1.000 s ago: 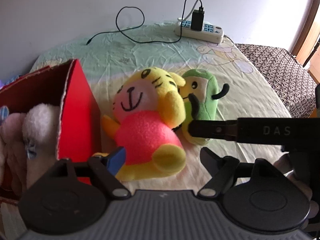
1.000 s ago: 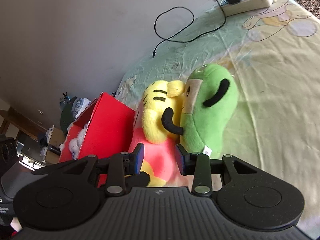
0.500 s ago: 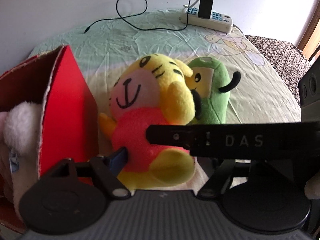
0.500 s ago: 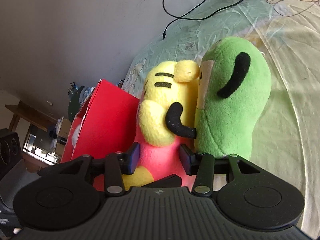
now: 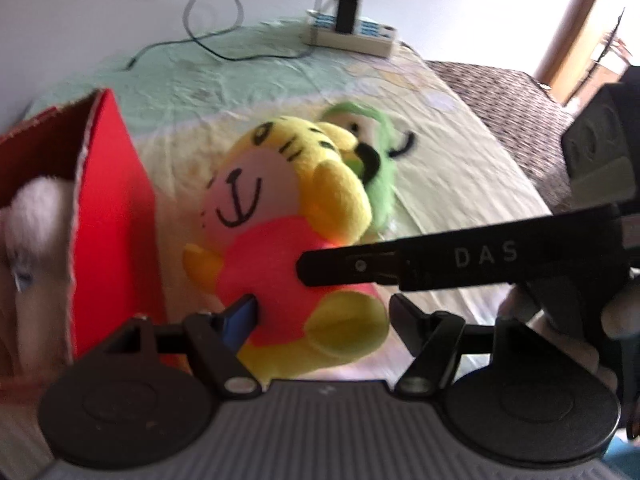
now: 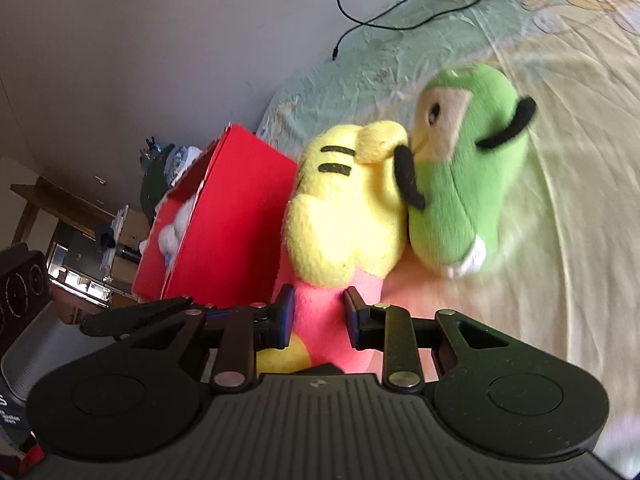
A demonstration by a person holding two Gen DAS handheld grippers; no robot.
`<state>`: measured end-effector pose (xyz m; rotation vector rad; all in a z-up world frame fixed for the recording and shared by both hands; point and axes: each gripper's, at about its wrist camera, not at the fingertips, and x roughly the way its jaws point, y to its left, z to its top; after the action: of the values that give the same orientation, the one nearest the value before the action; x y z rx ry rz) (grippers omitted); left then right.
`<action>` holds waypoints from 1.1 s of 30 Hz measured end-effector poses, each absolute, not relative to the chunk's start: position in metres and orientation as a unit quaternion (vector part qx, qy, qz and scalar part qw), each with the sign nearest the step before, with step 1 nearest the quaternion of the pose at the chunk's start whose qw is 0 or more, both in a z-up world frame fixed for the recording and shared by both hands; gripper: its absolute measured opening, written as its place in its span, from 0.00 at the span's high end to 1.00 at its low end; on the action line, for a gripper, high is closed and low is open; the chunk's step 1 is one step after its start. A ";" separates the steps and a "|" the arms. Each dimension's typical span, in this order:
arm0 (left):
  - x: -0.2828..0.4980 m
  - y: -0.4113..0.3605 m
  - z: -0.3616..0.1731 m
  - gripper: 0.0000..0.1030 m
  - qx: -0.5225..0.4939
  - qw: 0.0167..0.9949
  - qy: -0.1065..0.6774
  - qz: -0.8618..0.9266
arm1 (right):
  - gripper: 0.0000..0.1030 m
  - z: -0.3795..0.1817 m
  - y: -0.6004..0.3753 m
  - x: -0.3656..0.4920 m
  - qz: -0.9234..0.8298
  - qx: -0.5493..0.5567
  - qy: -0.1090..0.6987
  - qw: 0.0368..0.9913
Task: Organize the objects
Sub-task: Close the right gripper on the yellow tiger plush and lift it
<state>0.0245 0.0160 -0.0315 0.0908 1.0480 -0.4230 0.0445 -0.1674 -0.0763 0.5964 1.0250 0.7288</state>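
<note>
A yellow tiger plush toy (image 5: pixel 292 216) in a pink shirt lies on a bed (image 5: pixel 460 184) covered with a pale green and cream sheet, its smiling face turned up. A green plush toy (image 6: pixel 468 176) with black arms lies touching the tiger's head on the side away from a red cardboard box (image 5: pixel 116 216), which stands just beside the tiger. Something white and fluffy (image 5: pixel 36 216) sits inside the box. The left hand-held gripper (image 5: pixel 322 318) has just been closing around the tiger's lower body: its blue-padded finger touches the pink shirt on one side, while the other finger stands just off the yellow leg, so there is no firm hold. The right hand-held gripper (image 6: pixel 320 314) has also just been closing, and both its fingers press on the pink body from the tiger's other side, pinching the fabric. In the left wrist view its long black finger crosses over the tiger's belly. Near the wall at the far edge of the bed lies a white power strip (image 5: pixel 352 36) with a black charger plugged in, and a thin black cable (image 6: pixel 384 4) curls across the sheet.
</note>
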 end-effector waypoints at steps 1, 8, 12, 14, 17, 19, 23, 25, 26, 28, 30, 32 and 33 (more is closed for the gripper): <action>0.019 0.015 -0.032 0.30 0.042 0.840 0.499 -0.210 | 0.72 -0.076 -0.169 0.039 0.334 0.275 0.475 0.766; -0.011 0.014 -0.039 0.30 0.039 0.813 0.520 -0.260 | 0.72 -0.079 -0.175 0.009 0.327 0.260 0.502 0.757; -0.024 0.018 -0.043 0.30 0.032 0.805 0.528 -0.269 | 0.70 -0.085 -0.177 -0.003 0.326 0.260 0.517 0.748; -0.029 0.020 -0.042 0.28 0.030 0.805 0.526 -0.272 | 0.67 -0.086 -0.179 -0.008 0.322 0.263 0.518 0.748; -0.028 0.022 -0.039 0.27 0.029 0.811 0.517 -0.271 | 0.63 -0.085 -0.182 -0.006 0.306 0.275 0.508 0.757; -0.026 0.023 -0.036 0.25 0.030 0.818 0.509 -0.265 | 0.61 -0.086 -0.184 0.000 0.297 0.292 0.502 0.758; -0.017 0.018 -0.034 0.17 0.043 0.835 0.489 -0.249 | 0.44 -0.084 -0.180 0.006 0.273 0.291 0.479 0.782; -0.007 0.017 -0.040 0.17 0.039 0.835 0.492 -0.244 | 0.44 -0.086 -0.177 0.010 0.275 0.297 0.477 0.781; -0.002 0.017 -0.044 0.18 0.033 0.833 0.496 -0.242 | 0.44 -0.086 -0.174 0.011 0.276 0.299 0.475 0.781; 0.006 0.017 -0.051 0.23 0.024 0.828 0.511 -0.232 | 0.44 -0.086 -0.169 0.015 0.278 0.296 0.471 0.783; 0.007 0.016 -0.053 0.23 0.021 0.829 0.510 -0.229 | 0.50 -0.085 -0.164 0.015 0.279 0.291 0.466 0.788; 0.005 0.016 -0.051 0.24 0.023 0.830 0.507 -0.234 | 0.54 -0.084 -0.163 0.013 0.280 0.286 0.461 0.792; 0.005 0.016 -0.050 0.24 0.023 0.829 0.506 -0.237 | 0.57 -0.083 -0.165 0.012 0.281 0.286 0.461 0.792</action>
<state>0.0050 0.0162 -0.0498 0.0481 1.0732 -0.5034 0.0124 -0.1650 -0.0832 0.6159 0.9923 0.6040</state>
